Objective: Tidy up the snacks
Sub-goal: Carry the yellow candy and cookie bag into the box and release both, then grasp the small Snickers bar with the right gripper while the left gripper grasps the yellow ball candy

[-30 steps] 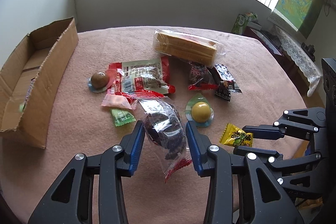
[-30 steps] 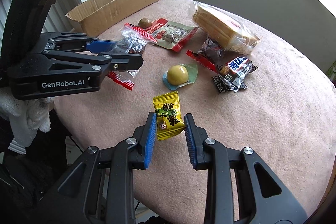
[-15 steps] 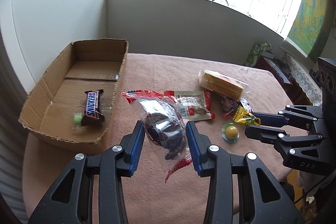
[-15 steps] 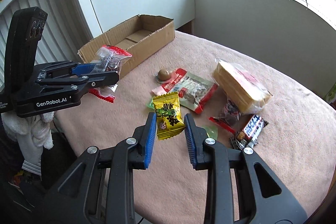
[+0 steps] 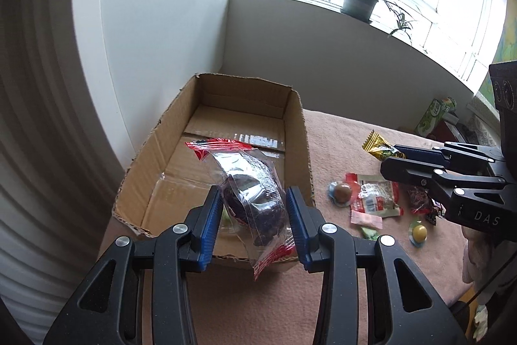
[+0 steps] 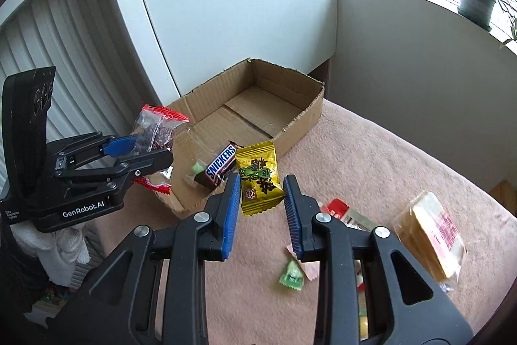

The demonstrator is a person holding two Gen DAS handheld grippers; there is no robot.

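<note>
Both grippers have carried their loads toward the cardboard box (image 5: 300, 131), which half a second ago sat off at ten o'clock in the left wrist view and now fills the middle of it. The left gripper (image 5: 253, 215) has its blue pads clamped on the clear packet of dark dried fruit (image 5: 255, 193), red seals at both ends, and now holds it above the near end of the box rather than over the pink tablecloth (image 5: 329, 151). In the right wrist view the right gripper (image 6: 261, 199) has its fingers pressed against both sides of the yellow candy packet (image 6: 258, 178), which now hangs just beside the box's near right wall, where before it was above the loose snacks. Inside the box, at eleven o'clock from that packet, lie a Snickers bar (image 6: 219, 165) and a small green candy (image 6: 195, 168), as they did earlier. Left on the cloth are a green wrapped sweet (image 6: 292, 274) at six o'clock, a red-and-white sachet (image 5: 376, 199), a brown jelly cup (image 5: 341, 193), a yellow jelly cup (image 5: 419, 230) and the wrapped cake slices (image 6: 429, 235) at three o'clock.
</note>
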